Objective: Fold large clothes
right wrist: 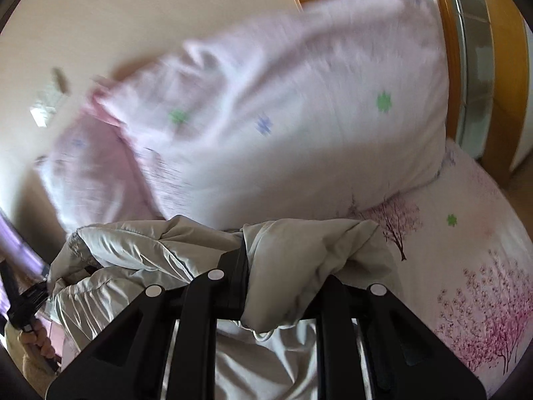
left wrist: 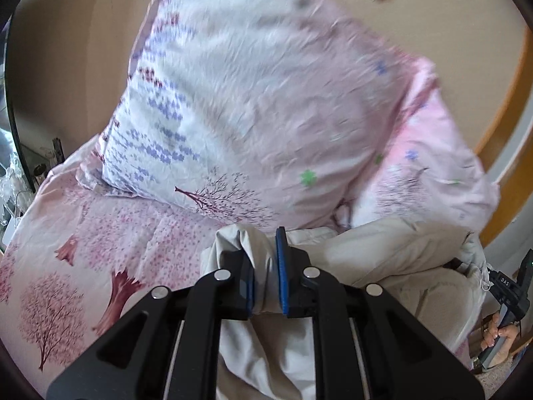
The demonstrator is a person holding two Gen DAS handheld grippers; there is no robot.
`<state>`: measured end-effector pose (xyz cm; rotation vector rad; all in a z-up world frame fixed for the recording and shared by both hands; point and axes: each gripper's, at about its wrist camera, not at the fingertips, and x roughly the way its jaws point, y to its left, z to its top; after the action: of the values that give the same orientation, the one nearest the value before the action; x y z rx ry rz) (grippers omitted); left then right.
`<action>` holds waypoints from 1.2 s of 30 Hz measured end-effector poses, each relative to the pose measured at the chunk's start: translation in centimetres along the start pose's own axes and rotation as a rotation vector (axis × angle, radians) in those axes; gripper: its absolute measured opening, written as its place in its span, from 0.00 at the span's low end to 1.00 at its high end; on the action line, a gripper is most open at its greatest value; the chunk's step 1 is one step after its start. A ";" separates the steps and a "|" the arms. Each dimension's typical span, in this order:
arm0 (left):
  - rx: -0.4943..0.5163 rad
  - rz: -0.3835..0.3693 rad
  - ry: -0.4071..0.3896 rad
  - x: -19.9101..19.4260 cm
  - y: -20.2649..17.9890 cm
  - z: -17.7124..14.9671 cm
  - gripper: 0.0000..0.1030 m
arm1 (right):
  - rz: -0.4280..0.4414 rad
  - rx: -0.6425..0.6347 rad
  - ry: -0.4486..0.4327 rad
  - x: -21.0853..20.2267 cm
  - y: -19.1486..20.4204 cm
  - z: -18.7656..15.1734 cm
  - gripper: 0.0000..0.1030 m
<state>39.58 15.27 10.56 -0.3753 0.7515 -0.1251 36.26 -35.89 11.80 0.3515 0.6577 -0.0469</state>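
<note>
A pale grey padded jacket (left wrist: 383,260) hangs between the two grippers above a bed. In the left wrist view my left gripper (left wrist: 265,276) is shut on a bunched edge of the jacket, cloth squeezed between its blue pads (left wrist: 283,280). In the right wrist view my right gripper (right wrist: 279,280) is shut on another fold of the jacket (right wrist: 299,256), which drapes over and hides the right finger. The other gripper's handle and a hand (left wrist: 503,330) show at the far right of the left wrist view.
Two large pillows (left wrist: 253,100) in pink-and-white tree print lean against the wall right behind the jacket. The bedsheet (left wrist: 83,266) with pink trees spreads below. A wooden door frame (right wrist: 506,83) stands at the right; a cluttered glass shelf (left wrist: 20,173) lies at the left.
</note>
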 end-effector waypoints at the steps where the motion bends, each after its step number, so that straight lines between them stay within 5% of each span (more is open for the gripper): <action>1: -0.006 0.008 0.015 1.0 0.1 0.2 0.12 | -0.021 0.015 0.030 1.2 -0.2 0.2 0.15; 8: -0.036 0.053 0.128 7.2 0.4 0.5 0.16 | -0.167 0.202 0.236 8.2 -2.1 0.5 0.22; 12: -0.119 0.038 0.195 9.2 1.4 0.7 0.19 | -0.132 0.375 0.270 9.0 -4.0 0.5 0.31; 14: -0.183 -0.001 0.213 9.5 2.3 0.8 0.25 | -0.061 0.481 0.257 8.6 -5.4 0.6 0.43; 17: -0.285 -0.110 0.207 9.2 3.6 1.0 0.48 | 0.040 0.554 0.201 7.5 -6.9 0.7 0.55; 19: -0.354 -0.168 0.176 8.5 4.8 1.2 0.76 | 0.084 0.555 0.166 6.6 -7.4 0.8 0.60; 24: -0.350 -0.158 0.051 4.1 6.3 1.6 0.85 | 0.066 0.416 0.037 2.9 -6.9 1.2 0.64; 27: -0.236 -0.118 0.005 1.2 5.1 0.9 0.85 | 0.012 0.214 -0.029 0.2 -4.5 0.8 0.62; 32: 0.086 -0.084 -0.012 -2.1 -0.1 -3.5 0.85 | 0.034 -0.243 0.089 0.2 4.0 -4.2 0.36; 36: 0.237 -0.093 0.061 -0.7 -4.0 -7.2 0.85 | 0.035 -0.374 0.165 1.8 7.8 -6.9 0.33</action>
<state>34.21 9.69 7.73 -0.1812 0.7705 -0.3108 34.83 -26.16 7.97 0.0058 0.8061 0.1383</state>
